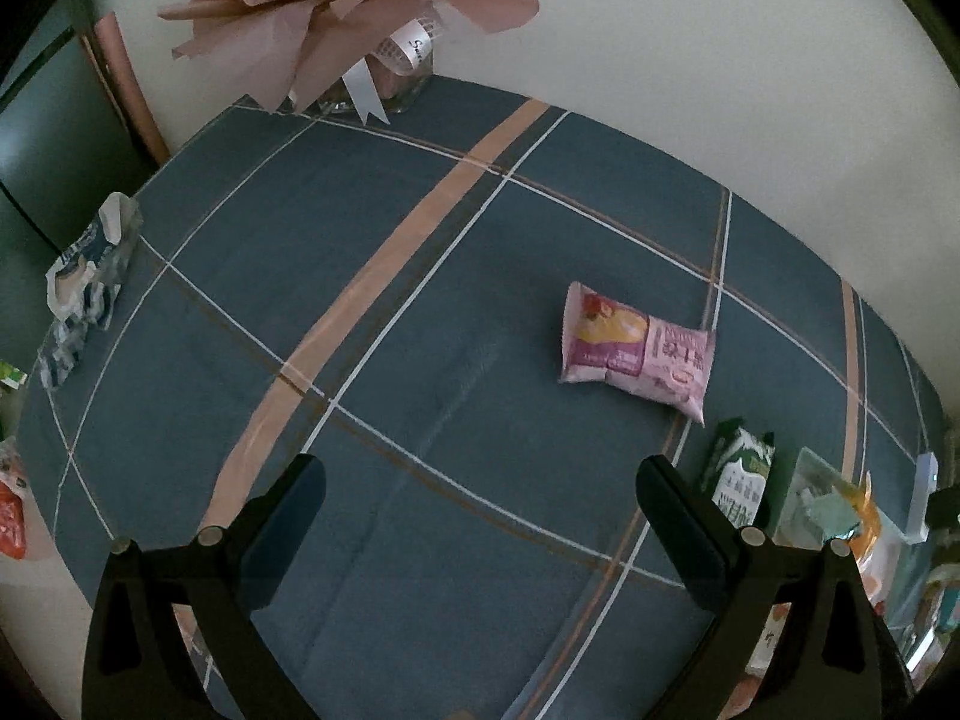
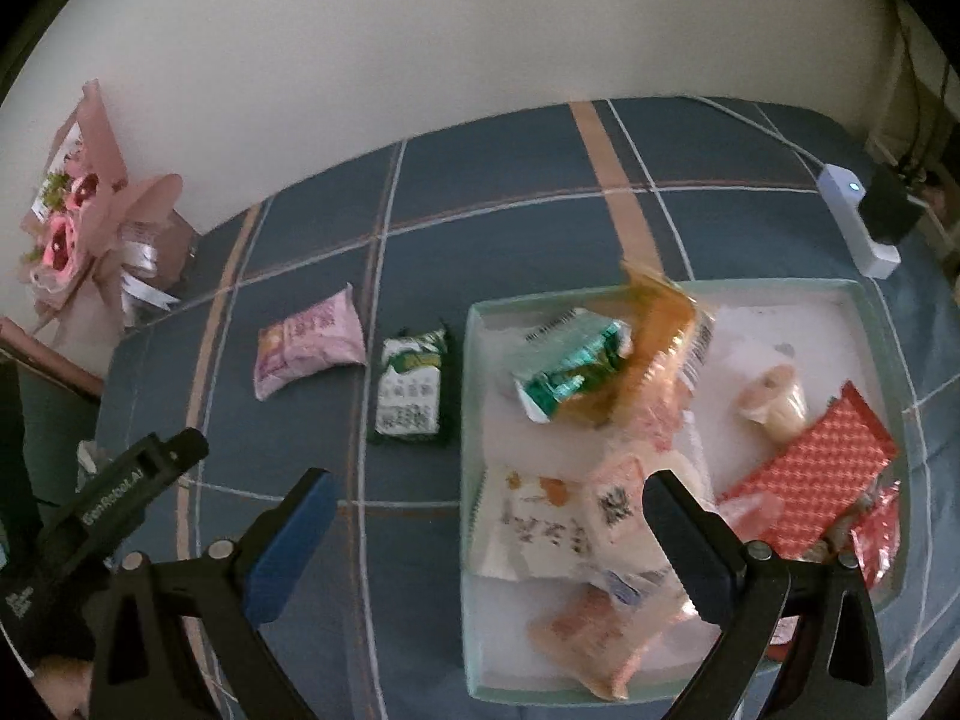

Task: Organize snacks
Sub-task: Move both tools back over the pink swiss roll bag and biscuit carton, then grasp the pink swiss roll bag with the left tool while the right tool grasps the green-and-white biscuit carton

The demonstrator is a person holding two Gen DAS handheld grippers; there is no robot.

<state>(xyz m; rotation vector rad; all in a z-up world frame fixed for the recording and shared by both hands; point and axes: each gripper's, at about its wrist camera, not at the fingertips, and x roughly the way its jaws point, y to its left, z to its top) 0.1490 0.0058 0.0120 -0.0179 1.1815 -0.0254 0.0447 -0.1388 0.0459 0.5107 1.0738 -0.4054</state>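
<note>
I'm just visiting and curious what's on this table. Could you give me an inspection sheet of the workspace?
Surface: blue plaid tablecloth.
Job's things: pink packet and green packet lie on the cloth; tray holds many snacks, among them a red packet.
Clutter: bouquet, blue-white wrapper at the table's edge.
Grippers: left gripper open, empty; right gripper open, empty, over the tray's near edge.
Cables: white power strip with leads.
Surroundings: plain wall.

Matt cloth tablecloth point(image 1: 420, 570); glossy plastic pkts point(image 1: 637, 349)
</note>
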